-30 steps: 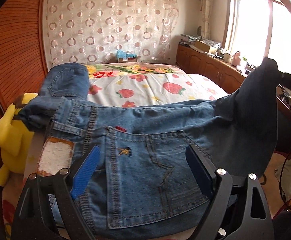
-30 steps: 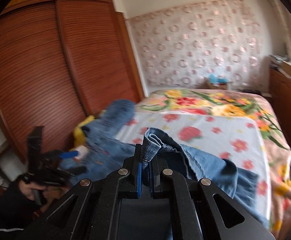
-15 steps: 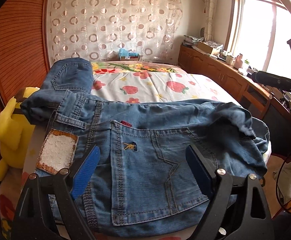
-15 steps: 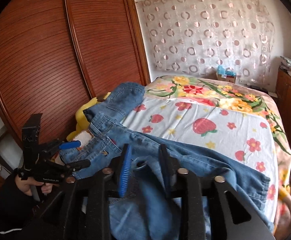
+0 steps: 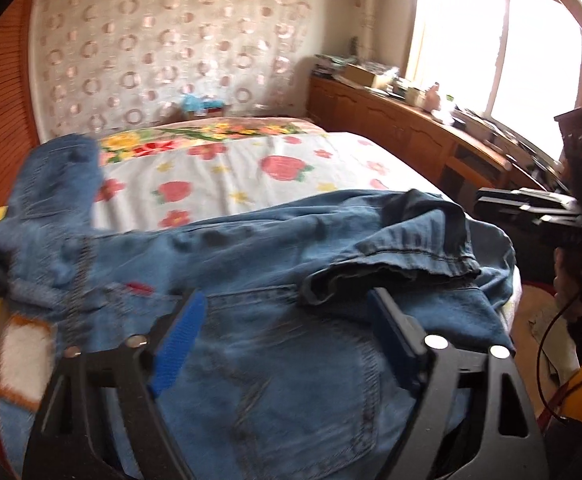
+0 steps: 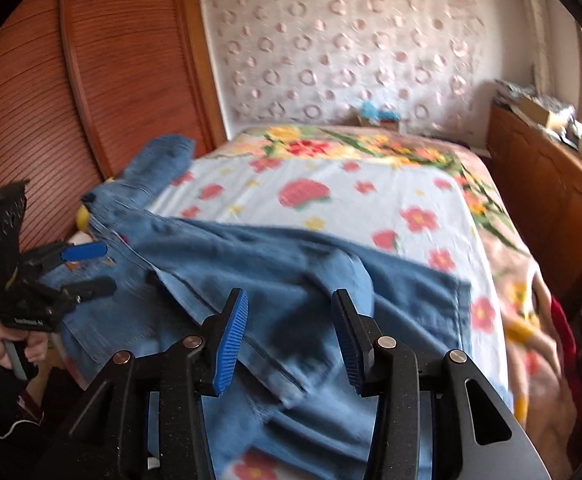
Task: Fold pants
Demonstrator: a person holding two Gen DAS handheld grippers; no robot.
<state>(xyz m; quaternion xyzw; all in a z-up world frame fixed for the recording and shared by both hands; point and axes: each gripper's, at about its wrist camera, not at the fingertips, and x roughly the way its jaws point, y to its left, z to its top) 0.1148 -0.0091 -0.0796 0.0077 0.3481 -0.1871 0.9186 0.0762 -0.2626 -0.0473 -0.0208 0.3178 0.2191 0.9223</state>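
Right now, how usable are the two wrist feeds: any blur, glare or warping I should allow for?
Left wrist view: motion blur smears the jeans and the bedspread, and the window is blown out white. Right wrist view: softer blur overall, no glare. Both views: fisheye curves the edges, corners black.

Left gripper [image 6: 81,266] body, seen from the right wrist: one line of small white print, too blurred to read.
Pants [image 5: 275,360] waistband, white patch with an orange edge: no lettering can be made out.
Pants, small red tab by the back pocket: too blurred to tell whether it carries any text.
Elsewhere in both views: nothing legible.
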